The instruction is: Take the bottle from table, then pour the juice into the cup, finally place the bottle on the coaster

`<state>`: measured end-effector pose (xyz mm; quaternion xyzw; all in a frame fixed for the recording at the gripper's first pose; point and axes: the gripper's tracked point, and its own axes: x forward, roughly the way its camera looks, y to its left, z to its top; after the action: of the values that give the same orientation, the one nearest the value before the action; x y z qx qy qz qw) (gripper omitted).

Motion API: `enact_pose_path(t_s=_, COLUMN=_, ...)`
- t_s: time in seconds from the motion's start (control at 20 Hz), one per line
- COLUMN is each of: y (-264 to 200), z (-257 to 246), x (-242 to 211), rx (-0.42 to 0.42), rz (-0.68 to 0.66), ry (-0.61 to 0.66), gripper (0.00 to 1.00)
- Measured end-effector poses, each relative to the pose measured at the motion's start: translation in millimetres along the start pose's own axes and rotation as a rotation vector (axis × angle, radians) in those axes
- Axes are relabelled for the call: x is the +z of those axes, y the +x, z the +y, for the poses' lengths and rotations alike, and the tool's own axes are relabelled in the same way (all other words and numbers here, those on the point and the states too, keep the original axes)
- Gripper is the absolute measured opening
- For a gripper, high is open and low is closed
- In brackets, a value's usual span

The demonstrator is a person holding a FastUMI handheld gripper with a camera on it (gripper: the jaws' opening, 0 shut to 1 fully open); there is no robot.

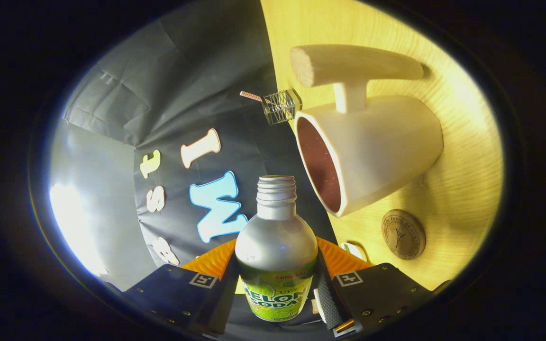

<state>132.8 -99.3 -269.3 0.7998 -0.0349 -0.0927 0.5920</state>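
The bottle (pixel 276 251) sits clamped between both fingers of the hand-held gripper (pixel 277 289), uncapped and rolled sideways so its mouth nears the cup (pixel 372 151) at two o'clock, likely for pouring. The coaster (pixel 403 234) waits on the bench (pixel 462 199) at three o'clock.

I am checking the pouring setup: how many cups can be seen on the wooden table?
1. The white cup with a side handle is on the wooden table, beyond the open bottle held between the gripper fingers, beside the round coaster.
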Motion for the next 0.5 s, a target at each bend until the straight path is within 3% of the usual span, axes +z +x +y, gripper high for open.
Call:
enact_pose_path(t_s=0.3, y=-1.4, z=-2.6, x=0.6, rx=-0.008, rz=0.017, ry=-0.080, gripper=0.75)
enact_pose_path(t_s=0.5, y=-2.6, z=-7.4, x=0.7, rx=-0.042, rz=0.028, ry=-0.207, gripper=0.75)
